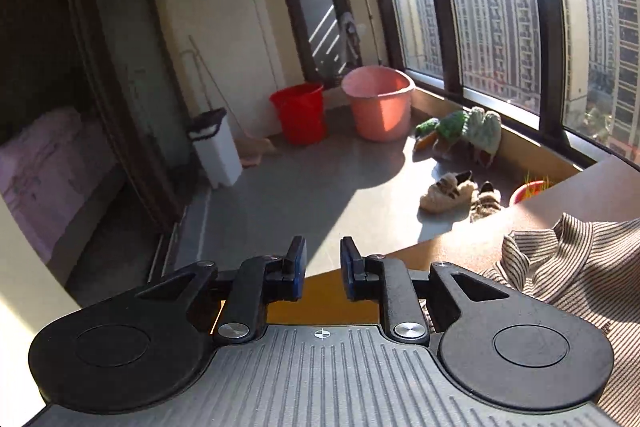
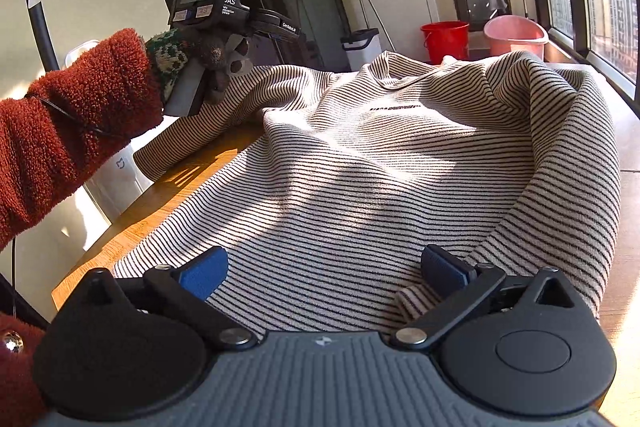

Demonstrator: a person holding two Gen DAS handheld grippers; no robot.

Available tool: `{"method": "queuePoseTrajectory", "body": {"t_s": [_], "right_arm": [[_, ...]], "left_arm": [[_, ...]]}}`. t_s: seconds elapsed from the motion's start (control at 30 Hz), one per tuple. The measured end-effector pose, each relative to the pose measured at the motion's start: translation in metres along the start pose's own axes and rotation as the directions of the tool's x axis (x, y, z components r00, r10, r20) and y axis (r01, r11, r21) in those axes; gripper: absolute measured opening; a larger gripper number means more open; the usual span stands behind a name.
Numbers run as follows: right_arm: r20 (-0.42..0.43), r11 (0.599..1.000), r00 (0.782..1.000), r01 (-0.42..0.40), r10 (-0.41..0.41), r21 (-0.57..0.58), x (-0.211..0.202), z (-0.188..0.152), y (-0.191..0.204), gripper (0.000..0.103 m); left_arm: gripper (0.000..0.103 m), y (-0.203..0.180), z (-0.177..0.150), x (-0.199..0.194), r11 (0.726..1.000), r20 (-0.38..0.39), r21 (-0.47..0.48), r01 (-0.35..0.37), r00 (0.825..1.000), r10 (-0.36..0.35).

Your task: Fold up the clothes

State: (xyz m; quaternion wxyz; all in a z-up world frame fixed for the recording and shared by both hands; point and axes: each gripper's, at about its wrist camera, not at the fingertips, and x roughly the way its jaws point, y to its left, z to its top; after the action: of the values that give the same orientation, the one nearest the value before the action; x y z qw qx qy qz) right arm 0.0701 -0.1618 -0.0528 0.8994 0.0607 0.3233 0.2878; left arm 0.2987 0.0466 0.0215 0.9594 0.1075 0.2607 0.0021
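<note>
Two claws here, and only one of them is anywhere useful. Our right claw (image 2: 324, 277) sits low at the near hem of the striped shirt (image 2: 400, 155), spread wide with the cloth lying between its pads but not pinched. The shirt stretches away from it, hem near, collar far, so its long axis runs straight ahead of that claw. The right edge is already flopped inward, and the left sleeve (image 2: 208, 119) trails out toward the left edge of the wooden surface (image 2: 168, 195).

Our left claw (image 1: 322, 269) is narrow with nothing in it, pointing off the left edge of the surface toward the floor; the shirt only shows at the right of its view. So the right hand is clearly nearer the cloth, and we'd guess the left has to swing back over for that sleeve.

It's a sunny enclosed balcony: big windows on the right, a red bucket (image 2: 444, 41) and a pink tub (image 2: 516, 37) far back.
</note>
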Motion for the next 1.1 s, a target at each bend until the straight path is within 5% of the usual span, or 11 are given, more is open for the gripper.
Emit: {"method": "queuePoseTrajectory", "body": {"t_s": [0.23, 0.37, 0.43, 0.53, 0.63, 0.67, 0.73, 0.77, 0.83, 0.97, 1.1], "right_arm": [[-0.017, 0.999, 1.0, 0.022, -0.022, -0.029, 0.003, 0.001, 0.004, 0.103], [-0.032, 0.999, 0.999, 0.025, -0.027, -0.045, 0.005, 0.003, 0.007, 0.103], [-0.036, 0.998, 0.999, 0.029, -0.03, -0.05, 0.006, 0.004, 0.008, 0.103], [-0.043, 0.996, 0.998, 0.046, -0.049, -0.072, 0.007, 0.003, 0.013, 0.103], [-0.048, 0.994, 0.997, 0.062, -0.066, -0.092, 0.009, 0.003, 0.017, 0.103], [-0.049, 0.993, 0.996, 0.066, -0.07, -0.096, 0.009, 0.003, 0.017, 0.103], [-0.049, 0.993, 0.996, 0.069, -0.074, -0.099, 0.009, 0.003, 0.017, 0.103], [-0.049, 0.993, 0.996, 0.068, -0.073, -0.099, 0.008, 0.003, 0.017, 0.103], [-0.046, 0.994, 0.997, 0.063, -0.068, -0.092, 0.008, 0.003, 0.016, 0.103], [-0.038, 0.996, 0.998, 0.049, -0.052, -0.075, 0.005, 0.003, 0.012, 0.103], [-0.038, 0.996, 0.998, 0.05, -0.053, -0.075, 0.005, 0.003, 0.013, 0.103]], "left_arm": [[0.082, 0.018, -0.026, -0.038, 0.974, -0.03, -0.056, 0.22, 0.975, -0.222], [0.091, 0.015, -0.053, -0.066, 0.954, -0.036, -0.043, 0.298, 0.953, -0.299], [0.096, 0.011, -0.064, -0.08, 0.957, -0.024, 0.016, 0.289, 0.957, -0.289], [0.096, 0.007, -0.079, -0.086, 0.973, -0.029, 0.181, 0.146, 0.989, -0.143], [0.096, 0.022, -0.087, -0.07, 0.979, -0.09, 0.192, 0.067, 0.995, -0.05], [0.094, 0.03, -0.089, -0.061, 0.983, -0.115, 0.178, 0.048, 0.993, -0.028], [0.073, 0.041, -0.097, -0.049, 0.986, -0.156, 0.166, 0.013, 0.988, 0.013], [0.037, 0.045, -0.101, -0.043, 0.987, -0.178, 0.163, -0.003, 0.983, 0.033], [0.015, 0.057, -0.103, -0.04, 0.995, -0.204, 0.1, -0.008, 0.979, 0.029], [0.012, 0.082, -0.083, -0.067, 0.991, -0.156, -0.107, 0.081, 0.983, -0.097], [0.012, 0.088, -0.058, -0.108, 0.945, -0.043, -0.22, 0.243, 0.965, -0.258]]}}
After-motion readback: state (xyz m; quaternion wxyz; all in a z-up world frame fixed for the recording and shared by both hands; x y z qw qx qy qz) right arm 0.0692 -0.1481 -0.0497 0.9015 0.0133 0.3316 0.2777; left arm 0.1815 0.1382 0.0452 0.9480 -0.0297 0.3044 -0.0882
